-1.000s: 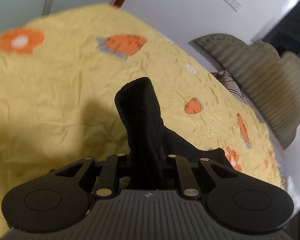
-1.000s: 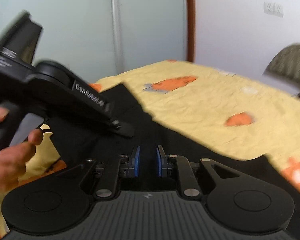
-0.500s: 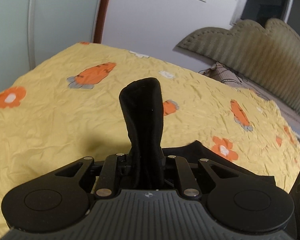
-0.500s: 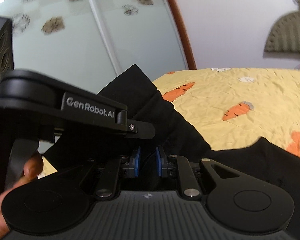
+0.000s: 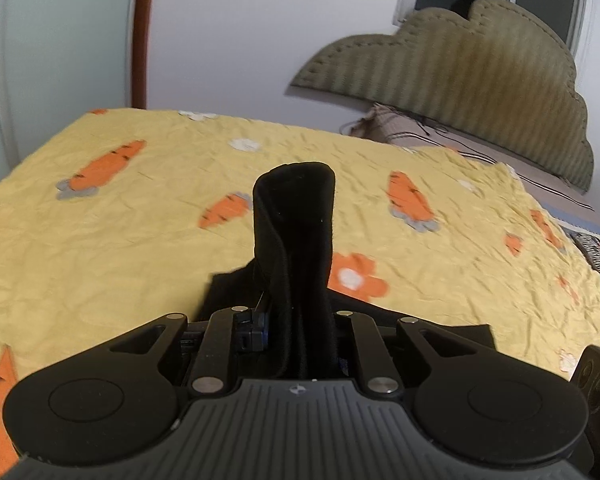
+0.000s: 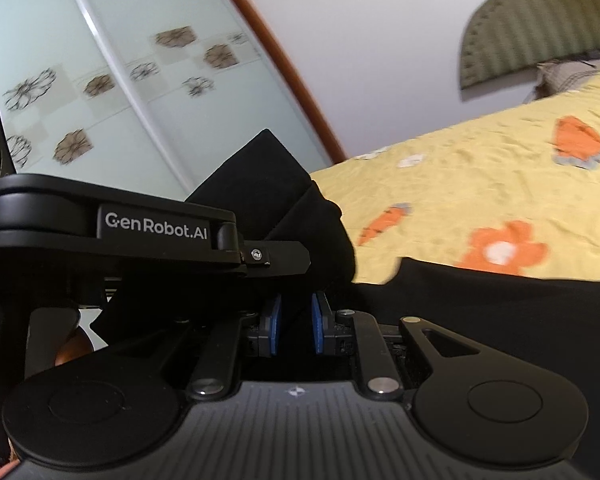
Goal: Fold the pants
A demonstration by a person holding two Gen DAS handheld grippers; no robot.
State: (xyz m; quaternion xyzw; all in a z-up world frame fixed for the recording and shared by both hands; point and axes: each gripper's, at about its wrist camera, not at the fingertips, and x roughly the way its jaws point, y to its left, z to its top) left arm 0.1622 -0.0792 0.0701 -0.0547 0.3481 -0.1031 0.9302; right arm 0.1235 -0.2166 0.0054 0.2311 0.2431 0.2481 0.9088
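The black pants (image 5: pixel 296 232) stick up as a bunched fold from my left gripper (image 5: pixel 300 332), which is shut on them above the yellow bedspread (image 5: pixel 120 248). In the right wrist view the pants (image 6: pixel 500 304) spread dark across the lower right. My right gripper (image 6: pixel 296 330) is shut on a fold of them between its blue pads (image 6: pixel 274 330). The left gripper's body (image 6: pixel 112 232) sits close on the left, just ahead of the right one.
The bed carries a yellow cover with orange carrots and flowers. A green padded headboard (image 5: pixel 480 72) and a pillow (image 5: pixel 384 124) are at the far right. A glass sliding door (image 6: pixel 80 80) stands to the left. A black device (image 5: pixel 596 376) shows at the right edge.
Both grippers have risen and tilted up while holding the pants. More of the wall and headboard shows now. The grips have not changed.
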